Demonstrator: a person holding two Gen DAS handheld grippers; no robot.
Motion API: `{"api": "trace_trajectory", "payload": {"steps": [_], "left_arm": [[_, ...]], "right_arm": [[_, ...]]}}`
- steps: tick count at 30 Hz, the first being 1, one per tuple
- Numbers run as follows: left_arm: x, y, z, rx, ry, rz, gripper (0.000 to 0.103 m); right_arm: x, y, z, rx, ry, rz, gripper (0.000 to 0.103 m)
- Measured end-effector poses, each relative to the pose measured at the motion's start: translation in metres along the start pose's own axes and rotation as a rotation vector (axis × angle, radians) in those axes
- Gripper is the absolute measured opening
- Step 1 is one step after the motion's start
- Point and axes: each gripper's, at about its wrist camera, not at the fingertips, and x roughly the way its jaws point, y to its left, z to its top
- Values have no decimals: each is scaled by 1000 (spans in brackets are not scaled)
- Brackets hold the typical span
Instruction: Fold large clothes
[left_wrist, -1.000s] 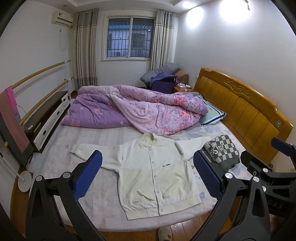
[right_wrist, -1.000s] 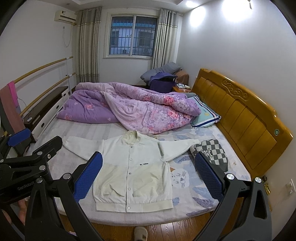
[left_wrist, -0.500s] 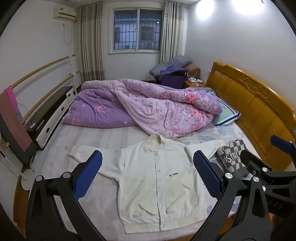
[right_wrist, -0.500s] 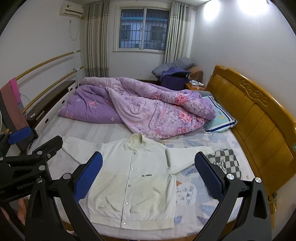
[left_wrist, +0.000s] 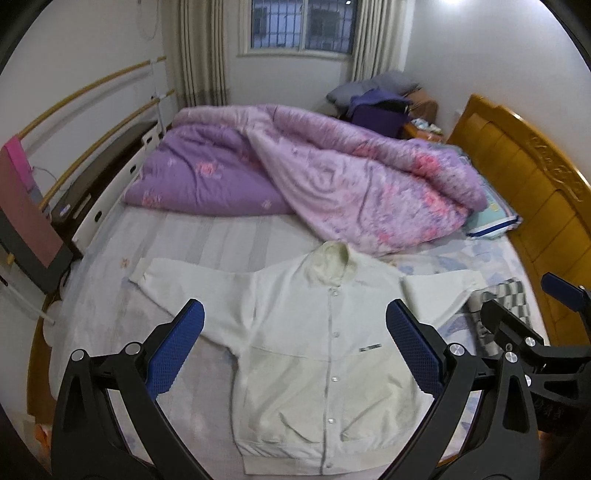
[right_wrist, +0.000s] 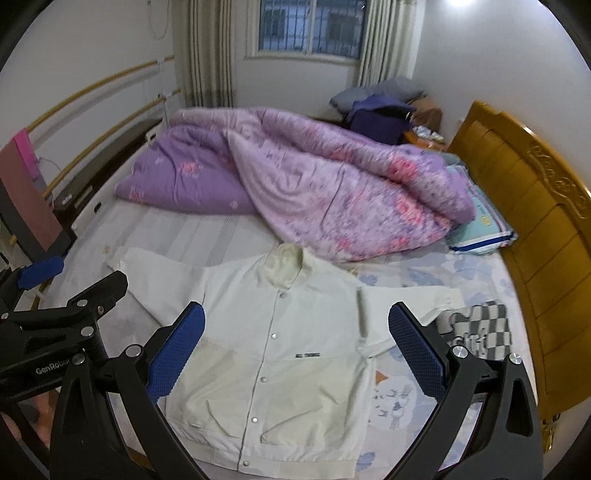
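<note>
Both tools, the left tool (left_wrist: 294, 347) and the right tool (right_wrist: 296, 349), hang above the near edge of the bed (left_wrist: 221, 240) with blue pads spread wide, gripping nothing. On that bed a purple quilt (left_wrist: 332, 177) is heaped at the far side against the wooden headboard (left_wrist: 524, 177) on the right. Nearer, a white button-up jacket (left_wrist: 325, 343) lies flat, front up, sleeves spread left and right, its right cuff just beside a small checkered garment (right_wrist: 480, 325).
</note>
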Motion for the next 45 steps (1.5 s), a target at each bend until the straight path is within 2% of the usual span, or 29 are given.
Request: {"api": "trace_trajectory", "payload": {"steps": [6,12,16,21,25,28,31,35,38,39,40,42,44,45], "left_arm": [[77,57,4,-35,85,-8,98],[168,131,-3,-84,198,-72,98],[229,196,-16,-176,287,-93,98],[293,264,-37,-290,346,-101,98],[347,316,-50,-354,388,-79,98],[398,364,-66,-429,467,-97,98],[437,412,-75,-462,481,17,98],[469,466,-84,-595,464,91,98],[487,491,-84,-603,447,165,97],[490,496,-85,-608,443,166,95],[494,502,-85,-618,435,172,88],[497,510,-83,-628,416,189,80],[497,516,-77,-620,408,209,62],[498,517,-75,-622,406,210,56]], "right_arm": [[78,52,13,-20,90,-20,96],[164,108,12,8,169,-30,96],[229,151,4,29,244,-2,96],[303,193,-6,61,291,10,95],[352,209,-18,91,353,0,95],[376,210,-30,104,388,-15,95],[394,210,-45,98,414,-36,95],[414,205,-64,108,447,-54,95],[421,201,-75,105,456,-63,95],[423,200,-78,107,462,-59,95],[425,199,-82,112,471,-53,95],[428,197,-89,116,478,-50,95],[430,195,-92,118,486,-44,95],[431,194,-94,125,488,-42,95]]}}
